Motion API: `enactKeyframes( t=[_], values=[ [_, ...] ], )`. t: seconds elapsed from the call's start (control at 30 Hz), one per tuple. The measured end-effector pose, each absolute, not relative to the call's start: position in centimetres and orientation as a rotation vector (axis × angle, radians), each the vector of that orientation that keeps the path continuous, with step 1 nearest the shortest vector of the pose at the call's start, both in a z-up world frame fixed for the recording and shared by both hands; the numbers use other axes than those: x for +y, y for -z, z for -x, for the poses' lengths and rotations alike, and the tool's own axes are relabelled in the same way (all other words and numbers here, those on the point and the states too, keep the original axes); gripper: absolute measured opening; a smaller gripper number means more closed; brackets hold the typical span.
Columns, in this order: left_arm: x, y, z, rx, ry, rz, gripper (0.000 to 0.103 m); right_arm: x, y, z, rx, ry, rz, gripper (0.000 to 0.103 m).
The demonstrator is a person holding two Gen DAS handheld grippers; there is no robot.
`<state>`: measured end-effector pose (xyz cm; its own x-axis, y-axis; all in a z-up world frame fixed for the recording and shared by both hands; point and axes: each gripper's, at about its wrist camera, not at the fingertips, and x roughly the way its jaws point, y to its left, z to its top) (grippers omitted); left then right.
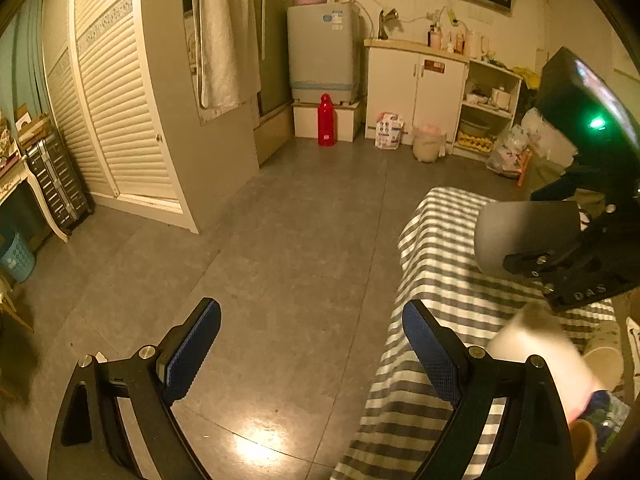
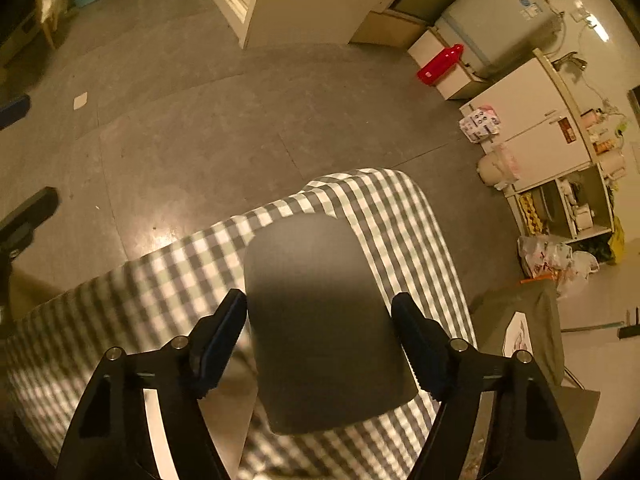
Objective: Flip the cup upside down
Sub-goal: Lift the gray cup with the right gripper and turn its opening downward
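Observation:
A grey cup sits between the blue pads of my right gripper, which is shut on its sides above the checked tablecloth. The cup's closed end points away from the camera. In the left wrist view the same cup is held by the right gripper over the table's far side, tilted. My left gripper is open and empty, hanging over the floor beside the table's left edge.
The checked table carries a pale roll and a paper cup near my left gripper's right finger. Grey tiled floor lies to the left. A red bottle, a bin and cabinets stand far off.

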<state>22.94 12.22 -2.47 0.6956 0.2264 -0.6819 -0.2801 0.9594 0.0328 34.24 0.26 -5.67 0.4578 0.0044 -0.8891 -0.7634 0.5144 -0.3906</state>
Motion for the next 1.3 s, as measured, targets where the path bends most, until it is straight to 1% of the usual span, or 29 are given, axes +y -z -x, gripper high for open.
enactKeyframes(
  t=[0.07, 0.37, 0.57, 0.7, 0.77, 0.9, 1.0, 1.03, 1.07, 1.13, 1.3],
  values=[
    [11.7, 1.4, -22.1, 0.733, -0.276, 0.071, 0.095, -0.4, 4.1, -32.5, 0.977, -0.566, 0.917, 0.071],
    [9.4, -2.7, -16.9, 0.673, -0.236, 0.042, 0.095, -4.2, -1.9, -22.4, 0.943, -0.530, 0.848, 0.070],
    [8.0, -4.0, -12.6, 0.653, -0.196, 0.043, 0.095, -7.0, -3.4, -15.3, 0.952, -0.507, 0.780, 0.069],
    [7.2, -3.6, -9.8, 0.654, -0.183, 0.020, 0.095, -8.0, -1.8, -10.8, 0.971, -0.550, 0.739, 0.068],
    [6.9, -3.0, -8.7, 0.664, -0.184, 0.010, 0.095, -7.9, -0.2, -9.0, 0.990, -0.583, 0.690, 0.065],
    [6.7, -1.4, -6.9, 0.690, -0.203, -0.011, 0.095, -7.3, 2.6, -7.1, 1.005, -0.644, 0.601, 0.065],
    [6.8, -0.6, -5.9, 0.712, -0.218, -0.019, 0.095, -6.7, 5.6, -6.7, 1.031, -0.630, 0.605, 0.063],
    [6.8, -0.3, -5.6, 0.713, -0.224, -0.023, 0.095, -6.9, 6.6, -6.7, 1.039, -0.624, 0.599, 0.057],
    [6.8, -0.1, -5.3, 0.715, -0.228, -0.026, 0.095, -7.1, 7.1, -6.8, 1.045, -0.624, 0.592, 0.056],
    [6.6, 0.5, -5.0, 0.728, -0.231, -0.035, 0.095, -7.8, 8.4, -6.7, 1.048, -0.622, 0.567, 0.057],
    [6.1, 1.8, -4.6, 0.761, -0.221, -0.044, 0.095, -9.2, 8.4, -6.7, 1.025, -0.644, 0.505, 0.058]
  ],
)
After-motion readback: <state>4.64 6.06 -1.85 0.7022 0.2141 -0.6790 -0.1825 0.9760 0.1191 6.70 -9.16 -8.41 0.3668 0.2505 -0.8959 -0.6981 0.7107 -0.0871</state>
